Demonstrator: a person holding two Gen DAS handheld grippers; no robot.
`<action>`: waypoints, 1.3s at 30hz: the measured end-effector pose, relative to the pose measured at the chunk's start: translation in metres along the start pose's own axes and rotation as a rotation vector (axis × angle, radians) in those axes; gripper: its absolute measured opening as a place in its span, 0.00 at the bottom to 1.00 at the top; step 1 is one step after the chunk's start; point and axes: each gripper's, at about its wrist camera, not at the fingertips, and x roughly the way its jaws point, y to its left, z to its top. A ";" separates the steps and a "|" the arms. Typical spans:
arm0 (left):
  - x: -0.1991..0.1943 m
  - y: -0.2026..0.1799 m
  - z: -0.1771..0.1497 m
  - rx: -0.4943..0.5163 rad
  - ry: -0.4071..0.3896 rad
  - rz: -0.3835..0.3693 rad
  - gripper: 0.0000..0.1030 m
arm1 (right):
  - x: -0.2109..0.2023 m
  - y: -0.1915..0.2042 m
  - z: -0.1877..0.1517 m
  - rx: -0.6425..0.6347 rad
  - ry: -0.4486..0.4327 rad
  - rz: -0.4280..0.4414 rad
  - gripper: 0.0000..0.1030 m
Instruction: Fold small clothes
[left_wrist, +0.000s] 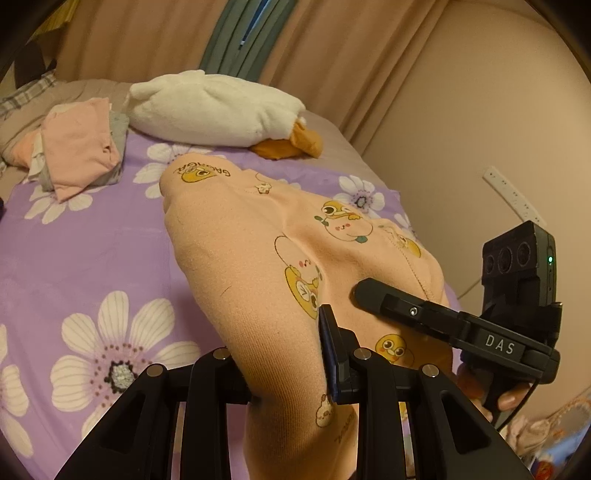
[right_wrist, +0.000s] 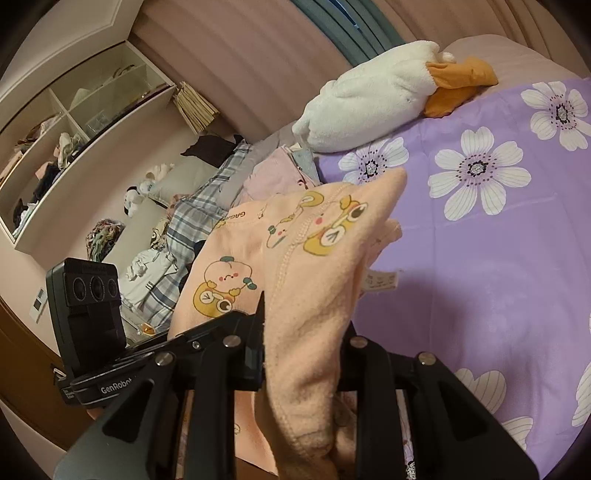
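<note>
Both claws, left (left_wrist: 291, 354) and right (right_wrist: 303, 354), were clamped on the peach cartoon-print fleece garment (left_wrist: 295, 236) above the purple floral bedsheet (left_wrist: 92, 258); only the right view showed its white care label (right_wrist: 380, 278).

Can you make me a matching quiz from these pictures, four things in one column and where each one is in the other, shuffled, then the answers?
Things:
1. peach cartoon garment
2. white plush duck
3. folded pink clothes
4. white care label

Places:
A. lying at the far end of the bed, by the curtains
B. clamped in both grippers, lifted over the purple floral sheet
C. hanging from the garment's fleecy inner side
D. stacked on the sheet, beside the plush

Pairs: 1-B, 2-A, 3-D, 4-C

The left gripper and right gripper each pinch the garment.
</note>
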 end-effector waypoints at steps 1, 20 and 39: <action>-0.001 -0.001 0.000 0.008 0.000 0.010 0.26 | 0.002 0.000 0.000 0.003 0.004 0.000 0.24; -0.008 -0.005 -0.002 0.057 -0.025 0.053 0.26 | 0.006 0.019 -0.004 -0.053 -0.003 -0.052 0.25; 0.006 -0.006 -0.007 0.084 -0.011 0.099 0.26 | 0.014 0.020 -0.013 -0.076 -0.014 -0.084 0.26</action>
